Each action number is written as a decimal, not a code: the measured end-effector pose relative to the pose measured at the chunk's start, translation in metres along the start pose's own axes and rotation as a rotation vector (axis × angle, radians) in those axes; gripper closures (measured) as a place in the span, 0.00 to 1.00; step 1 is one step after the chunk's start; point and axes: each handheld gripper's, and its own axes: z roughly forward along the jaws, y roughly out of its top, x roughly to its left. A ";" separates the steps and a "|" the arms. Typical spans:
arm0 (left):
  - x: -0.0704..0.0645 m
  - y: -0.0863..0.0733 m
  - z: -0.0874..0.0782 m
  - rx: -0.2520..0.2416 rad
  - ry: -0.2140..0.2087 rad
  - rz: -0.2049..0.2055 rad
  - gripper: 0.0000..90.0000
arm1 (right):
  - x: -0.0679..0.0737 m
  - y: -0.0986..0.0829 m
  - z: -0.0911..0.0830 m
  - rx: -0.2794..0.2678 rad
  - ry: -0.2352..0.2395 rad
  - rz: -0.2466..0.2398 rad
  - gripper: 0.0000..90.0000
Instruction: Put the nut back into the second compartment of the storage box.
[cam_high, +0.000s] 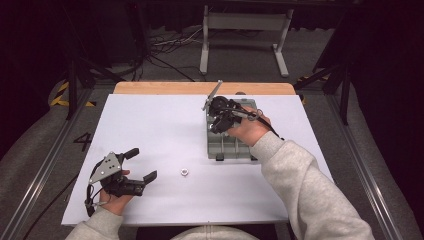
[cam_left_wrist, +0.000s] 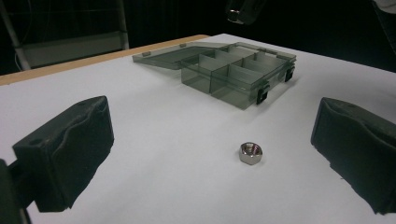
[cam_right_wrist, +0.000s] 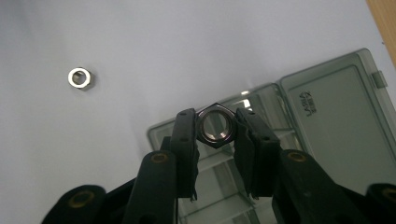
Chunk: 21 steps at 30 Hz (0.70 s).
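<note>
We held 1 nut (cam_right_wrist: 215, 124) clamped in the right hand-held gripper (cam_right_wrist: 215, 126) over the box (cam_high: 220, 148); next, release. Left hand-held gripper (cam_high: 141, 164) gaped, spare nut (cam_high: 184, 172) at 3 o'clock.

We see a white tabletop (cam_high: 150, 125) with a wooden far edge (cam_high: 165, 88) mid-frame. Beyond it, a grey floor (cam_high: 240, 60) carries loose cables (cam_high: 170, 45) at upper left and a white stand (cam_high: 245, 30) at top centre. Darkness surrounds us; yellow-black tape (cam_high: 62, 95) marks the left.
</note>
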 end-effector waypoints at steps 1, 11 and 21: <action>0.000 0.000 0.000 0.000 0.000 0.000 0.00 | -0.004 -0.002 0.001 0.003 -0.005 0.009 0.77; 0.000 0.000 0.000 0.002 -0.001 0.001 0.00 | -0.034 -0.019 0.014 0.034 -0.031 0.099 0.77; 0.000 0.000 0.000 0.002 0.000 -0.001 0.00 | -0.047 -0.032 0.031 0.076 -0.031 0.141 0.77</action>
